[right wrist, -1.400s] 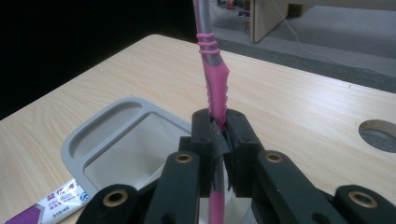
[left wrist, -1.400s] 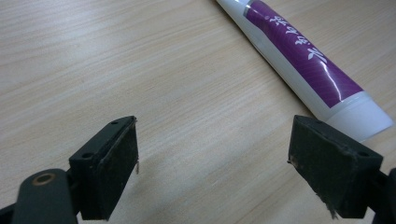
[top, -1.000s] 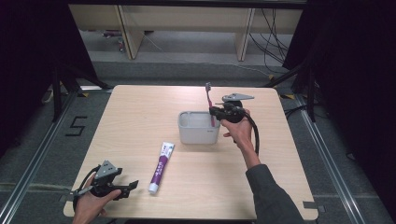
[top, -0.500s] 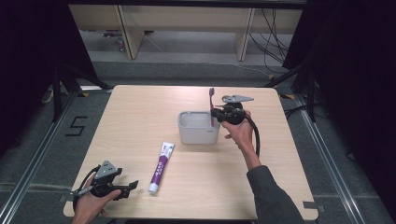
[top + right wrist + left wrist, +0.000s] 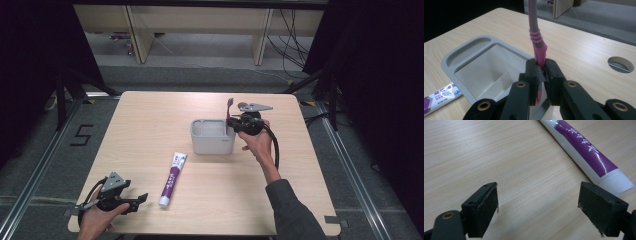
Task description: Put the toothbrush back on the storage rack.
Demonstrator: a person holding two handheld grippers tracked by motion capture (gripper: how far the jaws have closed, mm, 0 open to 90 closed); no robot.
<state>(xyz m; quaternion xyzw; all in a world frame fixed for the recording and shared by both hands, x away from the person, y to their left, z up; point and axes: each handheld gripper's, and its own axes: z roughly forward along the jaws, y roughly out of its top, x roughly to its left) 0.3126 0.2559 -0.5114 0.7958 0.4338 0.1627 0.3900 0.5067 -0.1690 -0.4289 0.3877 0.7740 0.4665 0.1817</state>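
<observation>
The toothbrush (image 5: 537,40), pink with a grey ribbed neck, stands upright over the right edge of the grey holder (image 5: 212,137). My right gripper (image 5: 541,67) has its jaws clamped tight on the pink handle. My left gripper (image 5: 537,212) rests wide open, holding nothing, beside the toothpaste tube (image 5: 586,155).

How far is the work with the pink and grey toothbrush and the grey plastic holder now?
Done: the right gripper is shut on the pink and grey toothbrush and holds it upright at the rim of the grey plastic holder. In hand: lowering it in, probably. Left: the white and purple toothpaste tube lies on the wooden table; the left gripper, open, rests beside it.
</observation>
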